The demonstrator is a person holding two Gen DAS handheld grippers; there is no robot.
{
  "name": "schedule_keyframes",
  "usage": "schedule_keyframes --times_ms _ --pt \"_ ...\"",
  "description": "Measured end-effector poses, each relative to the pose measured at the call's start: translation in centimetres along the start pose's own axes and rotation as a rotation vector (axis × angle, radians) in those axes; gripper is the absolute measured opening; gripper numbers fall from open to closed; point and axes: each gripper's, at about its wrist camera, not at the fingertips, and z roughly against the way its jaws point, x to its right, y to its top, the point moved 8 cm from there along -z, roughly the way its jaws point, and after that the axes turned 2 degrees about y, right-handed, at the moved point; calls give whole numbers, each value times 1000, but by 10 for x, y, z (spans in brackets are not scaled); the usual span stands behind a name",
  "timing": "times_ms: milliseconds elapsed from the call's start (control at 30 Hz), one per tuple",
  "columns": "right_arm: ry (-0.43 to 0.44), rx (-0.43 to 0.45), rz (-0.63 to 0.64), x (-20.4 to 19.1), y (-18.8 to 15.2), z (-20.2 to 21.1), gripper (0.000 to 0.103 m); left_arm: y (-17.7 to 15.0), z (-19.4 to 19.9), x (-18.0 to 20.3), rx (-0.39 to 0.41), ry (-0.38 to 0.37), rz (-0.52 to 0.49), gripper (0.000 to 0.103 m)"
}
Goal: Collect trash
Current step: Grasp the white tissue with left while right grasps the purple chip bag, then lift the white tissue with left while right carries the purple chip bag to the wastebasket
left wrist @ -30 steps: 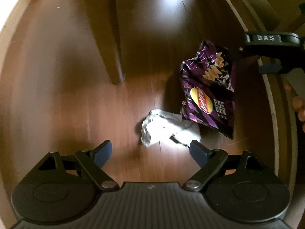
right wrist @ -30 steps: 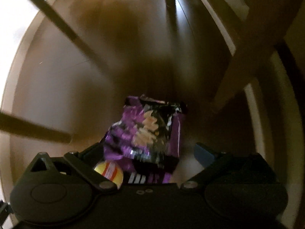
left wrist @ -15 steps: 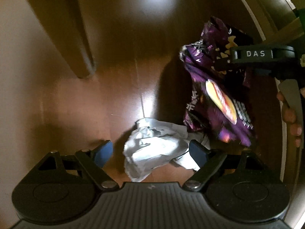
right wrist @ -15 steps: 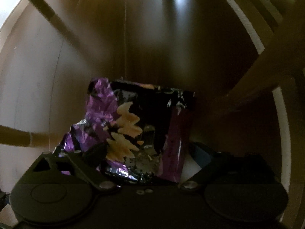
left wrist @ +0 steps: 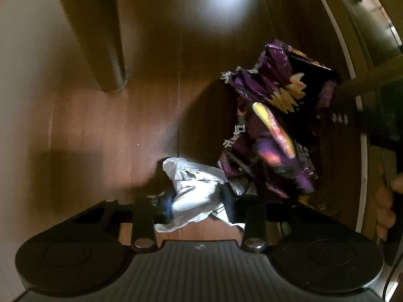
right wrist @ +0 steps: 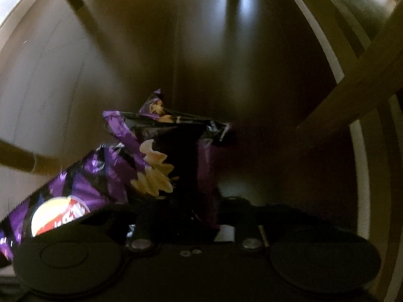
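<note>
In the left wrist view my left gripper point(left wrist: 197, 198) is shut on a crumpled white paper point(left wrist: 194, 188) just above the dark wooden floor point(left wrist: 113, 130). To its right hangs a purple chip bag point(left wrist: 274, 130), held from the right by my right gripper, whose dark body point(left wrist: 352, 115) shows at the edge. In the right wrist view my right gripper point(right wrist: 183, 216) is shut on the same purple chip bag point(right wrist: 156, 161), which sticks up and out to the left between the fingers.
A wooden furniture leg point(left wrist: 100, 37) stands on the floor at upper left. Chair legs and rungs point(right wrist: 352, 88) cross the right wrist view. A white baseboard point(left wrist: 362, 151) runs along the right. The person's fingers point(left wrist: 385, 206) show at far right.
My left gripper moved onto the white paper and shut on it. My right gripper shut on the chip bag and lifted it off the floor.
</note>
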Motion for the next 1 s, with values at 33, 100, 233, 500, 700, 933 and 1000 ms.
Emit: schedule_keyframes --times_ms 33,100,233,500,700,933,1000 --pt "-12 15 33 -1 -1 5 7 -1 4 -1 3 5 13 29" --pt "-34 33 90 -7 -5 19 4 -7 13 -4 4 20 34 27" --pt "-13 67 84 -10 -11 59 2 -21 39 -14 7 36 58 25" --pt "13 92 27 -1 -34 152 2 -39 124 -29 10 49 146 25" --pt "43 80 -4 -4 -51 246 2 -58 230 -28 19 51 194 25" --pt "93 110 3 -7 -51 398 2 -63 387 -17 91 70 167 25" --pt "100 131 8 -9 -47 442 2 -59 430 -11 124 69 144 25"
